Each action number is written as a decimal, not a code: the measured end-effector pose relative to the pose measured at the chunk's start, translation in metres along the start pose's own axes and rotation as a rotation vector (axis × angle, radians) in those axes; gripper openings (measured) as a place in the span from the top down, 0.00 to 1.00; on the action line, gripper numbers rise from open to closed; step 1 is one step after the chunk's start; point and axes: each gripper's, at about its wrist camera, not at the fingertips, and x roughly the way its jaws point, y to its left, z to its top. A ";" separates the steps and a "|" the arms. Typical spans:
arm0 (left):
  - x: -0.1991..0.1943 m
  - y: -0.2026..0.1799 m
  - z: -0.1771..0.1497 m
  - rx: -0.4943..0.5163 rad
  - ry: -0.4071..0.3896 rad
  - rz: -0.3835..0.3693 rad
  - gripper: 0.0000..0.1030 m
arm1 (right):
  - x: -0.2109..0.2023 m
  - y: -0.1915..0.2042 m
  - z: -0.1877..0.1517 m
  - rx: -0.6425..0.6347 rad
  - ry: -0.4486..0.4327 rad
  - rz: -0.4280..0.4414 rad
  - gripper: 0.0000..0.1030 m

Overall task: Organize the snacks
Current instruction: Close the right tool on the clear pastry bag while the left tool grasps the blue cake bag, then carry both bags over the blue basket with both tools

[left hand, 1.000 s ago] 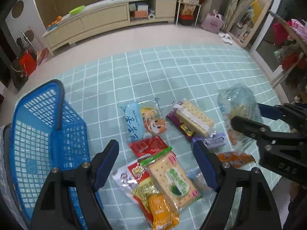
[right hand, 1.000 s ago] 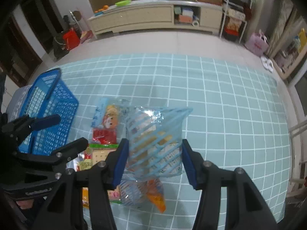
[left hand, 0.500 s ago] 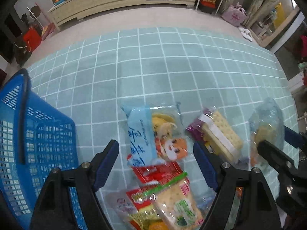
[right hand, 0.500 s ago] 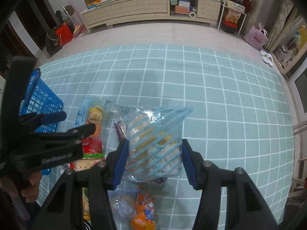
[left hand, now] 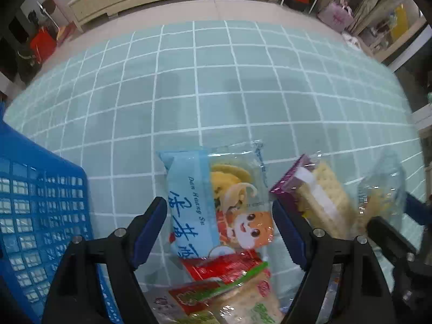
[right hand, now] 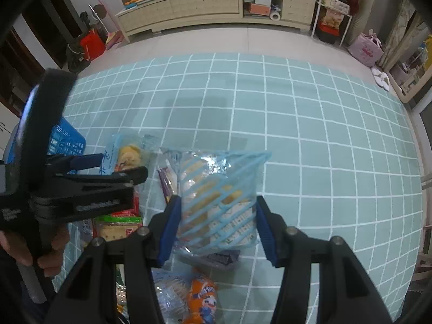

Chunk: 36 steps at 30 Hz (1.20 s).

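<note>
With the right claw (right hand: 217, 224) pinching a striped cookie bag (right hand: 216, 197), the spread left claw (left hand: 218, 225) frames a blue snack pack (left hand: 216, 205); it looks due for closing, then the basket (left hand: 40, 216).

Quantities in view: one blue basket (left hand: 40, 216); two grippers, left gripper (left hand: 219, 229) and right gripper (right hand: 217, 228); at least seven snack packets (left hand: 216, 202) on one checked cloth (right hand: 297, 135).
</note>
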 end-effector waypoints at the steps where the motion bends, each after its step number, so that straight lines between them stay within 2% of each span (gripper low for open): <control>1: 0.002 -0.001 0.000 0.008 0.003 0.007 0.24 | 0.001 0.000 0.000 0.002 0.002 0.002 0.43; 6: 0.012 0.004 -0.006 -0.002 0.017 0.002 0.24 | 0.004 0.001 -0.001 0.000 0.011 0.000 0.43; 8: 0.017 0.006 -0.009 0.000 0.030 0.020 0.37 | 0.006 0.002 -0.001 0.001 0.017 0.002 0.43; 10: 0.017 0.007 -0.010 -0.022 0.044 0.031 0.37 | 0.007 0.002 -0.002 0.008 0.022 0.010 0.43; 12: 0.011 0.007 -0.019 -0.022 0.039 0.003 0.38 | 0.007 0.002 -0.003 0.006 0.026 0.005 0.43; 15: -0.002 0.009 -0.030 -0.013 0.005 -0.005 0.38 | 0.003 0.004 -0.005 0.009 0.022 0.002 0.43; 19: -0.023 0.010 -0.036 -0.014 -0.030 -0.054 0.38 | -0.007 0.008 -0.007 0.006 0.010 -0.001 0.43; 27: -0.076 0.018 -0.064 0.026 -0.098 -0.121 0.38 | -0.043 0.029 -0.013 0.002 -0.044 -0.013 0.43; 31: -0.099 0.019 -0.069 0.063 -0.130 -0.101 0.38 | -0.062 0.038 -0.016 0.007 -0.055 -0.036 0.43; 32: -0.106 0.010 -0.065 0.066 -0.137 -0.094 0.38 | -0.068 0.041 -0.017 0.007 -0.058 -0.043 0.43; 36: -0.133 0.022 -0.082 0.080 -0.159 -0.117 0.38 | -0.090 0.052 -0.026 0.031 -0.077 -0.044 0.43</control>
